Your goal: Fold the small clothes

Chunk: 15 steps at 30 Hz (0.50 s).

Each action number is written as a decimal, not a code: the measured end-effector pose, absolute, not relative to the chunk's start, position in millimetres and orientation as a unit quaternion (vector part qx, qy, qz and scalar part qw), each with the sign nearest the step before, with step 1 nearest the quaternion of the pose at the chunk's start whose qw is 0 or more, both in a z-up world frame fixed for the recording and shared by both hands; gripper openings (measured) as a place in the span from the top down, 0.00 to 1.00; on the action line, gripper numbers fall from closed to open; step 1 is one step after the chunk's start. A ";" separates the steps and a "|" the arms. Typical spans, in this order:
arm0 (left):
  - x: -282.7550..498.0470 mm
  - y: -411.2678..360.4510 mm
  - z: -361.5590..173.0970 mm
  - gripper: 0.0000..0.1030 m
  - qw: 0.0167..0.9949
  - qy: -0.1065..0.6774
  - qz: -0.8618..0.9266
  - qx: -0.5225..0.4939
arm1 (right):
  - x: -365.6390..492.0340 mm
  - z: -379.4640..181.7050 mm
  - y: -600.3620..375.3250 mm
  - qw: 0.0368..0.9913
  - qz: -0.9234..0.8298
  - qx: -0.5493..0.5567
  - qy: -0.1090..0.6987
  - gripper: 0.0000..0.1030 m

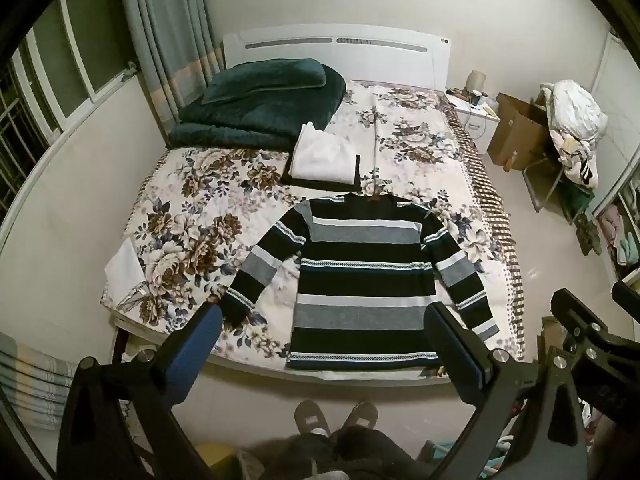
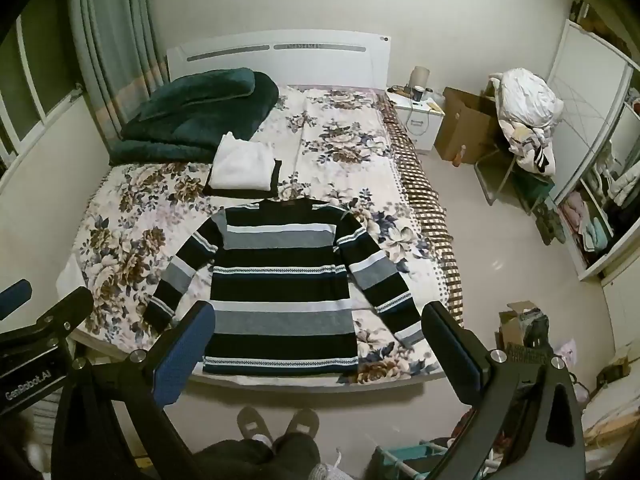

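a bedroom with a floral-sheeted bed point(image 1: 224, 208) fills both views. the striped sweater point(image 1: 360, 280) lies flat near the foot edge, neck toward the headboard, hem toward the person, sleeves angled out. the left gripper point(image 1: 324, 344) and right gripper point(image 2: 316, 340) hang above the hem, both spread wide and empty. each sleeve cuff lies nearest its own-side gripper. a folded white garment point(image 1: 320, 158) sits beyond the collar.

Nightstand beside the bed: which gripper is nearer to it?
Right, by a modest margin. The right gripper hangs open over the sweater's hem on the nightstand's side; the left gripper, also open, is farther toward the window side.
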<state>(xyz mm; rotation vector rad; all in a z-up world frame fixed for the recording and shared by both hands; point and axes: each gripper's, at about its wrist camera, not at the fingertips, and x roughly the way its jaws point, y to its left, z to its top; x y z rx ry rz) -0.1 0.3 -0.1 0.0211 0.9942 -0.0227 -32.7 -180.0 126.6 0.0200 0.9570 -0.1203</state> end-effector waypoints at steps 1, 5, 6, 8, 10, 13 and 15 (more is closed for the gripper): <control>-0.1 0.5 -0.3 0.00 0.878 0.478 -0.010 0.010 | -33.1 127.3 -180.1 0.887 -0.057 0.011 0.458 0.00; -0.3 1.3 -0.6 0.00 0.880 0.475 -0.010 0.009 | -33.8 129.8 -180.1 0.888 -0.056 0.012 0.457 0.00; -0.2 1.9 -0.6 0.00 0.880 0.475 -0.010 0.008 | -34.0 130.3 -180.2 0.888 -0.056 0.012 0.457 0.00; -1.1 4.5 2.1 0.00 0.880 0.474 -0.010 0.009 | -34.2 131.4 -180.1 0.888 -0.056 0.011 0.457 0.00; -1.3 6.2 2.7 0.00 0.881 0.473 -0.010 0.008 | -34.7 132.6 -180.1 0.888 -0.056 0.012 0.456 0.00; 3.4 10.5 13.0 0.00 0.881 0.473 -0.011 0.008 | -35.2 133.7 -180.4 0.889 -0.056 0.012 0.455 0.00; 5.8 13.8 15.1 0.00 0.881 0.472 -0.011 0.007 | -35.5 134.4 -180.6 0.889 -0.056 0.012 0.455 0.00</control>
